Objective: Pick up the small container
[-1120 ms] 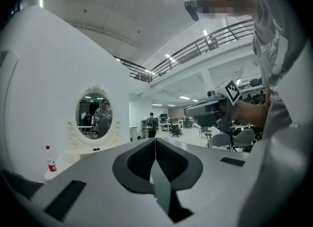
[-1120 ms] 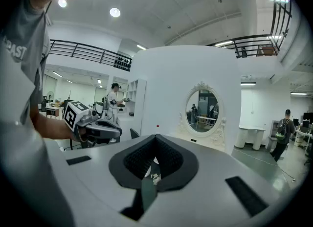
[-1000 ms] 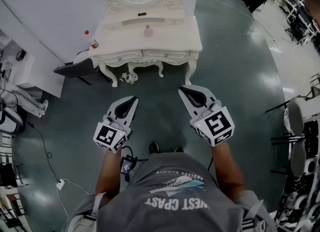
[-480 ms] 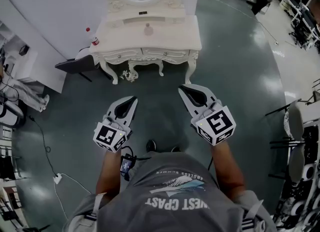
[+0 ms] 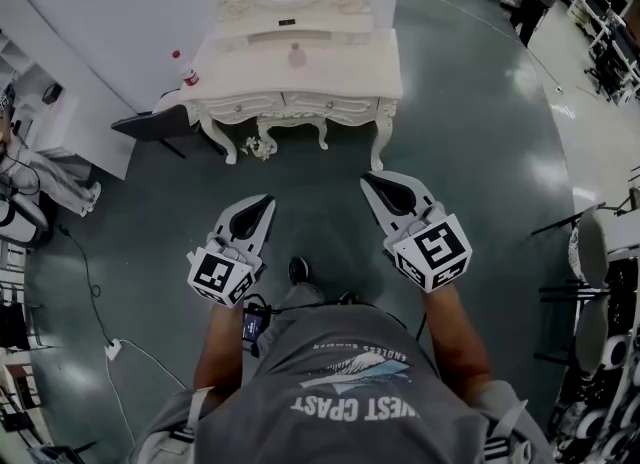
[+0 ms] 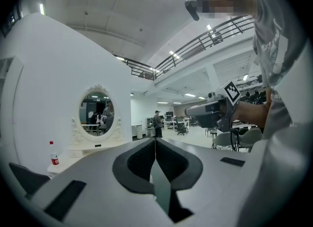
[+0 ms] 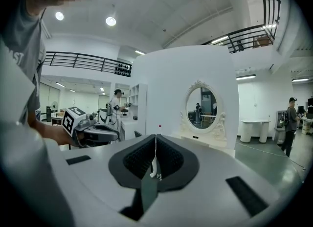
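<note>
The container point(image 5: 297, 56) is sitting on the desk point(image 5: 350, 72), well ahead of the left hand-held gripper point(image 5: 262, 202) and right hand-held gripper point(image 5: 381, 184), both with jaws together, empty.

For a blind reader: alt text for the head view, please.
From above, a person holds the left gripper and right gripper, both closed and empty, over a dark floor, facing a white dressing table with a small container and red-capped bottle.
</note>
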Motion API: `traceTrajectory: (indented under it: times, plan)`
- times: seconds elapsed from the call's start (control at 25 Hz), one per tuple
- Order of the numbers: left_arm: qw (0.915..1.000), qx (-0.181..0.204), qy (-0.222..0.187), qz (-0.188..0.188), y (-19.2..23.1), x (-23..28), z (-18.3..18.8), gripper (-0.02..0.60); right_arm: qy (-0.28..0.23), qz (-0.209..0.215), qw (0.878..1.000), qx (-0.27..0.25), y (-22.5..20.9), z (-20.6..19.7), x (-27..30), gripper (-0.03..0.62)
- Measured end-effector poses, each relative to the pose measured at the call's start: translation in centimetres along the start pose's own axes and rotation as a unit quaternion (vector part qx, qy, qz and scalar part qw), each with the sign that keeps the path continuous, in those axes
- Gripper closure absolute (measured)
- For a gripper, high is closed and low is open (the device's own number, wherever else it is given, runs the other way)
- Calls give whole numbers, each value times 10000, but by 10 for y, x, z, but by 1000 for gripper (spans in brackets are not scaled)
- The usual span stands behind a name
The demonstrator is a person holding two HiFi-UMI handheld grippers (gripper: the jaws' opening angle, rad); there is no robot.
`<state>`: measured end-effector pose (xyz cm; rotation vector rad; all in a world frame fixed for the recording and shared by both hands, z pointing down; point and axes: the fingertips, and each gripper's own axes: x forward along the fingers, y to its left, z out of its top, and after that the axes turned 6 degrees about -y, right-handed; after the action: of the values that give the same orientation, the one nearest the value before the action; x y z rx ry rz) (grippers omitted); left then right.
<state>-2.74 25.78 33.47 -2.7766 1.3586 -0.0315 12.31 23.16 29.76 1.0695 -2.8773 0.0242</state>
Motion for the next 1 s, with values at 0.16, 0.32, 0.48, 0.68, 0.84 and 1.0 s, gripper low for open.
traceTrajectory:
  times: [0.16,0.32,0.48,0.68,0.84,1.0]
  plan:
    - [10000,3,10,-81,7,8,-1,563,17,-105,9999,19,-8,0,4,566]
    - [9998,-34,-36,-192,18,20,-4,563,44,-294,9996,24,-18,-3,9,566]
    - [9995,-64,-74,-312,31,32,-7,565,110,-461,9989,27,-25,-5,16,566]
    - [9986,-107,-102,-500,45,47,-8,565,153,-658,9977,23,-35,-4,27,566]
    - [9980,-114,-139,-603,61,56,-6,565,151,-771,9969,17,-40,-1,40,566]
    - [9975,-111,-126,-679,77,64,-8,565,148,-874,9961,24,-48,1,54,566]
